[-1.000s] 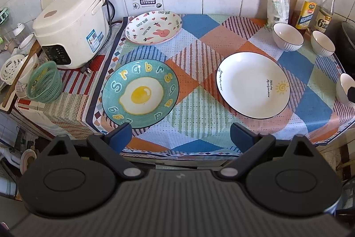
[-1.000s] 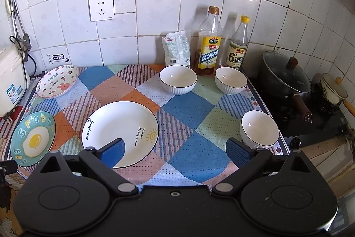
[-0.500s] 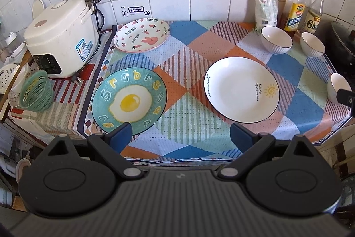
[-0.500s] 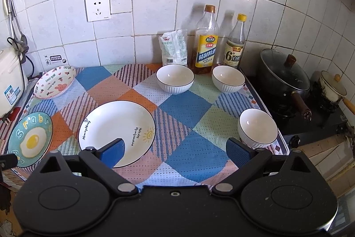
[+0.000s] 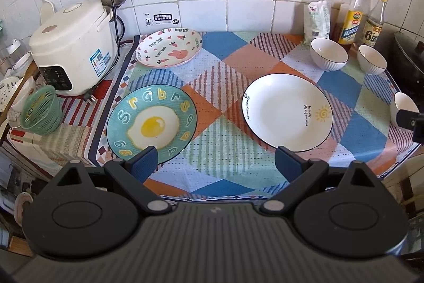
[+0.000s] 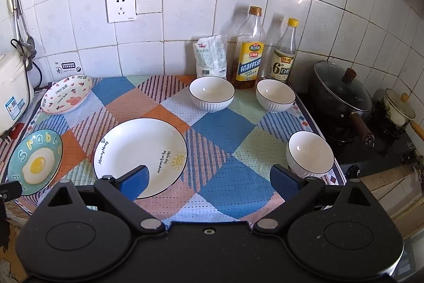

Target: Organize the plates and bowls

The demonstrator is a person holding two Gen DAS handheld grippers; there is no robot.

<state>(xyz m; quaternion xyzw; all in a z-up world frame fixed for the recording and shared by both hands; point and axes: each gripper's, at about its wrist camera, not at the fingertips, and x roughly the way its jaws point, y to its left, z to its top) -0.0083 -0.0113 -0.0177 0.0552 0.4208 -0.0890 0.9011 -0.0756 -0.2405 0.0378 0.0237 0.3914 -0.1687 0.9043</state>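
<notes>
Three plates lie apart on the patchwork cloth: a teal fried-egg plate (image 5: 151, 123) (image 6: 34, 162) at front left, a white sun plate (image 5: 287, 112) (image 6: 140, 156) in the middle, a pink rabbit plate (image 5: 168, 47) (image 6: 67, 93) at the back left. Three white bowls stand at the right: two by the bottles (image 6: 212, 93) (image 6: 275, 95) and one near the front edge (image 6: 310, 153). My left gripper (image 5: 216, 164) hangs open before the counter's front edge, between the teal and white plates. My right gripper (image 6: 209, 181) is open above the front edge, holding nothing.
A white rice cooker (image 5: 75, 50) and a green basket (image 5: 41, 111) stand at the left. A white packet (image 6: 212, 56) and two bottles (image 6: 249, 47) (image 6: 285, 50) line the tiled back wall. A black lidded pot (image 6: 341, 92) and a small cream pot (image 6: 398, 108) sit on the stove at right.
Both grippers have drawn back and risen a little from the counter, so the plates and bowls look slightly farther. Nothing on the cloth has moved.
</notes>
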